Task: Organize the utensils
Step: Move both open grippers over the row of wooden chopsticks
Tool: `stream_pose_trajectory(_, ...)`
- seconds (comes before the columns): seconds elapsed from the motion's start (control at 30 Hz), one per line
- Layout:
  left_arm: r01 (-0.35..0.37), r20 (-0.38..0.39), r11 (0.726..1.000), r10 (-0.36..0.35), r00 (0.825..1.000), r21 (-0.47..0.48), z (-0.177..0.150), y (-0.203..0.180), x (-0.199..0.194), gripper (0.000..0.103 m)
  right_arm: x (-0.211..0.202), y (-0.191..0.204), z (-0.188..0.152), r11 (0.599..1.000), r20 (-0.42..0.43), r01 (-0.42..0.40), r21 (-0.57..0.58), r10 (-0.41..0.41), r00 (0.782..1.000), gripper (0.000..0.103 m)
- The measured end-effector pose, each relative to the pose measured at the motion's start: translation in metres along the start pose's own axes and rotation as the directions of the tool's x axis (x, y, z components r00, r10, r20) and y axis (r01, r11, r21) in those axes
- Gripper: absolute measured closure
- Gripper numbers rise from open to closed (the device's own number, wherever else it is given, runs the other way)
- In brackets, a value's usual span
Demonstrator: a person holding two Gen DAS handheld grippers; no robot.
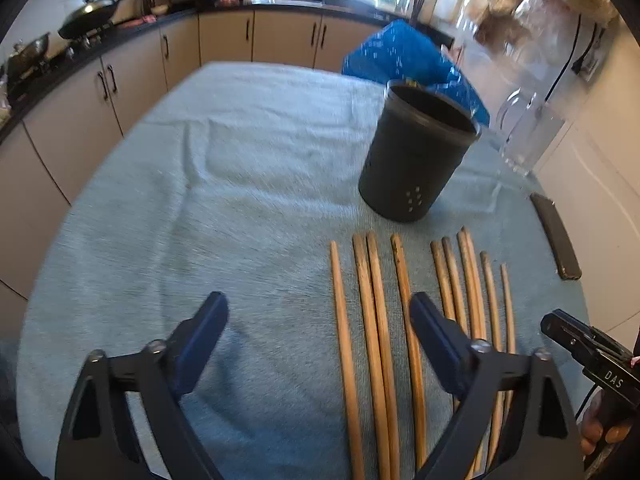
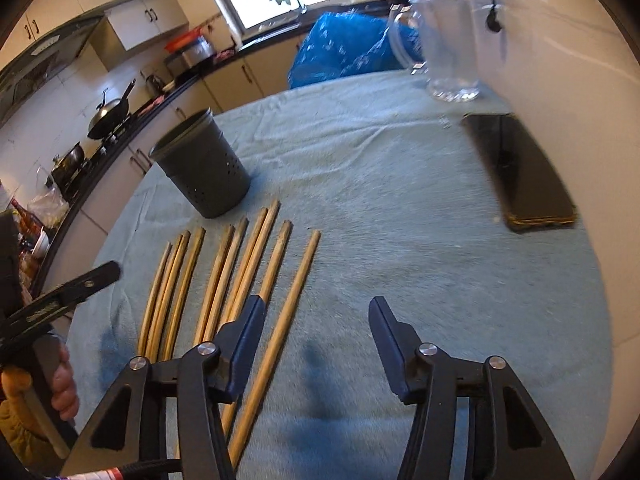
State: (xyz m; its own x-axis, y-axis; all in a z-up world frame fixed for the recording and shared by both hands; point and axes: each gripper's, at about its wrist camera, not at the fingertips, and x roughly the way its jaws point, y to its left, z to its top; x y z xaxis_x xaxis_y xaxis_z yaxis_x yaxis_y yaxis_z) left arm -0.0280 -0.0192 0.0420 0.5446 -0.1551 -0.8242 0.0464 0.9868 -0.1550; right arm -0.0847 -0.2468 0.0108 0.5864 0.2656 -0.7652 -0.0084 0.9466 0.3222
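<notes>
Worn wooden chopsticks [image 1: 376, 320], matt dark holder [image 1: 416, 152], fuzzy cloth [image 1: 240, 200]

My left gripper [image 1: 318, 316] and right gripper [image 2: 316, 320] match: black triangular linkage arms, silver screw heads, dark blue fingers [image 1: 204, 336]. At four o'clock in the left view, white "DAS" lettering; a mustard sleeve [image 2: 16, 424] at eight o'clock in the right view.

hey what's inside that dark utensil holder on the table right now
The dark utensil holder stands upright on the blue cloth. Only its upper inner wall shows, and nothing sticks out above the rim. Its bottom is hidden. The chopsticks all lie on the cloth.
</notes>
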Motion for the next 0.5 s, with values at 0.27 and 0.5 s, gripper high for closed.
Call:
stream_pose_trajectory(0.27,-0.002,-0.075,0.998,0.007,0.997,0.066,-0.006,-0.014,0.028,0.058,0.025,0.006,0.008,1.0,-0.046,0.009,-0.029,-0.01,0.999,0.052)
stream_pose_trajectory(0.5,0.035,-0.086,0.996,-0.028,0.996,0.081,-0.004,-0.013,0.029,0.063,0.037,0.02,0.007,0.994,-0.046,0.093,-0.058,-0.096,0.994,0.057)
